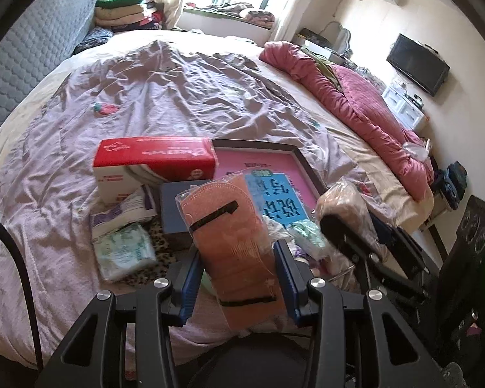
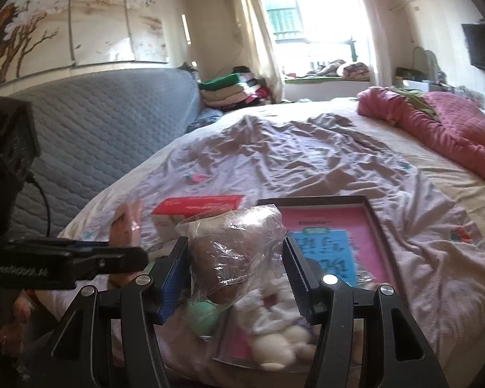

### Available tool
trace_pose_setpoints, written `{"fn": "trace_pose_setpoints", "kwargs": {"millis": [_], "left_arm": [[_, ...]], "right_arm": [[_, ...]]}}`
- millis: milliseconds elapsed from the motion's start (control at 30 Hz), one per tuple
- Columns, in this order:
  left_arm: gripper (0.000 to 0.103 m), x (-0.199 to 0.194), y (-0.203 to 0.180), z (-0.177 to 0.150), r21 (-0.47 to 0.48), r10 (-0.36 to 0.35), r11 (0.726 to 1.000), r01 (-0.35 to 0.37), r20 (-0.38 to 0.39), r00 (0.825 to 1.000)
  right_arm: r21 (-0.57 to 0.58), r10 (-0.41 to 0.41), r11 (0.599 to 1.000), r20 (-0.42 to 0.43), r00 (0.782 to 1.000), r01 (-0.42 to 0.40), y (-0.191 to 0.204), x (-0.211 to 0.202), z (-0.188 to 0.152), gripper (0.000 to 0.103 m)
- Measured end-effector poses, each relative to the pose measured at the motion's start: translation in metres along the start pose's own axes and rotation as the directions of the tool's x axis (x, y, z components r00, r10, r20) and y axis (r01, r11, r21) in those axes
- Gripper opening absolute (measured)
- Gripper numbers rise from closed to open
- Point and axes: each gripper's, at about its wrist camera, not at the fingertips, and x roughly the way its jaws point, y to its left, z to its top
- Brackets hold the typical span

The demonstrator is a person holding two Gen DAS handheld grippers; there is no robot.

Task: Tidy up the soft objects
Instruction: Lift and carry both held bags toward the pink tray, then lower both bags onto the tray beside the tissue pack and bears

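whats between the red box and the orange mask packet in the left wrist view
In the left wrist view, a grey-blue box lies between the red box and the orange mask packet, which sits between the left gripper fingers.

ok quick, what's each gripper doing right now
Left gripper: shut on the orange mask packet.
Right gripper: shut on the clear bag of brown stuff.

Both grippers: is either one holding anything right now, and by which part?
The left gripper pinches the bagged orange mask across its lower half. The right gripper has a clear bag of brown stuff between its fingers; whether they touch it cannot be told.
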Motion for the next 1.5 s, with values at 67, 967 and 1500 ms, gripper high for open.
{"fn": "trace_pose_setpoints", "kwargs": {"millis": [67,967,1500], "left_arm": [[0.044,0.004,-0.009,0.001,0.019,-0.007,1.0,0.007,-0.006,1.0],[0.044,0.036,-0.066,0.006,0.138,-0.018,0.99,0.024,-0.045,0.999],[0.044,0.073,-0.07,-0.002,0.168,0.001,0.986,0.016,-0.106,0.994]], "right_arm": [[0.006,-0.023,1.0,0.004,1.0,0.023,-0.008,-0.004,0.001,0.059],[0.128,-0.155,0.98,0.028,0.988,0.15,-0.073,-0.031,0.001,0.059],[0.175,-0.232,0.957,-0.007,0.973,0.23,-0.11,-0.037,-0.012,0.059]]}}
